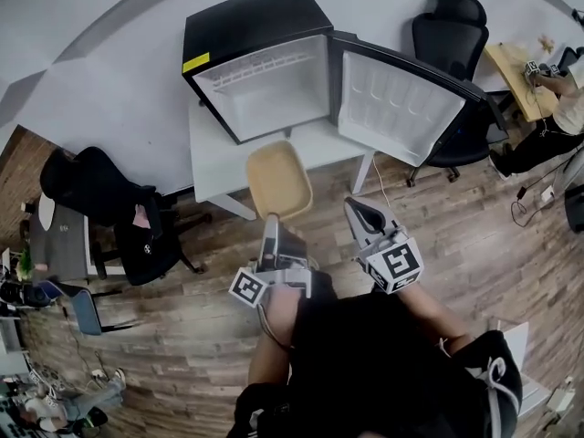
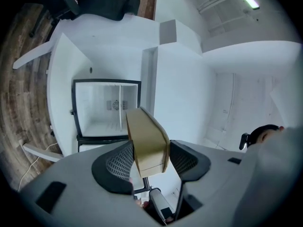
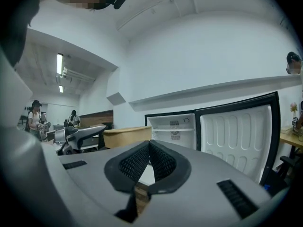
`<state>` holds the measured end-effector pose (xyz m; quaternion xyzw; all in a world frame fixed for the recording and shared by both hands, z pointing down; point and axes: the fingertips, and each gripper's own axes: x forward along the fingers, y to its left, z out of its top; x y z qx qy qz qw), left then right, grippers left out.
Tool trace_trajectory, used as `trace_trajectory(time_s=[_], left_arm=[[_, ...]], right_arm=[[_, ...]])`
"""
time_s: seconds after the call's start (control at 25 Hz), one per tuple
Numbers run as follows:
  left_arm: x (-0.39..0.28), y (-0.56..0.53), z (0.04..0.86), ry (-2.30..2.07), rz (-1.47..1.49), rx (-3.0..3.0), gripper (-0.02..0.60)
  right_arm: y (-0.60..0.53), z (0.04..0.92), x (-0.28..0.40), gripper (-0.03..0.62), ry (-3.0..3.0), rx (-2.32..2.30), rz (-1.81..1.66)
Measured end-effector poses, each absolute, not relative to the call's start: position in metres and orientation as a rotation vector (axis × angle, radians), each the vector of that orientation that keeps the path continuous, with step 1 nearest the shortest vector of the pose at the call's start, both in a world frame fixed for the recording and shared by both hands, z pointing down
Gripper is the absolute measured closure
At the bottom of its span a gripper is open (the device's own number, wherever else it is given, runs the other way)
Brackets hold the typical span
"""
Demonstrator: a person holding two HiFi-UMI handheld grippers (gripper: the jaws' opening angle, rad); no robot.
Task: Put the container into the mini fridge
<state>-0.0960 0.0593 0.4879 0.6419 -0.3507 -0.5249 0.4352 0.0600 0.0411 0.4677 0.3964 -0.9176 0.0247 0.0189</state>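
Within left hand-held gripper [image 2: 150,163], beige container [image 2: 146,136]

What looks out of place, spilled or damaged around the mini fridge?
Nothing stands out. The mini fridge sits on the table with its door open, and the tan container is held in the left claw.

Your container [image 1: 278,179] is plain tan; the mini fridge [image 1: 246,16] is black outside, white inside, with a yellow sticker [image 1: 195,62]; the table [image 1: 212,158] is white; the floor [image 1: 182,336] is brown wood grain; your left gripper [image 1: 271,222] and right gripper [image 1: 358,210] are grey, their pads [image 2: 119,161] black mesh, their cubes [image 1: 248,286] white with black square markers; the office chair [image 1: 447,26] is black.
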Motion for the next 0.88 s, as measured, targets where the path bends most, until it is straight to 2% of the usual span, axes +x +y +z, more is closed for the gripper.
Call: trace_trajectory(time_s=[0.44,0.88], left_arm=[[-0.159,-0.058,0.475,-0.788,-1.253,1.638,0.333],[-0.167,-0.130,0.482,-0.789,-1.216,1.653,0.333]], right_arm=[[-0.059,0.459,-0.005,0.581,-2.797,1.340,0.089],[-0.125,0.465,-0.024,0.582,-2.805,1.344,0.115]])
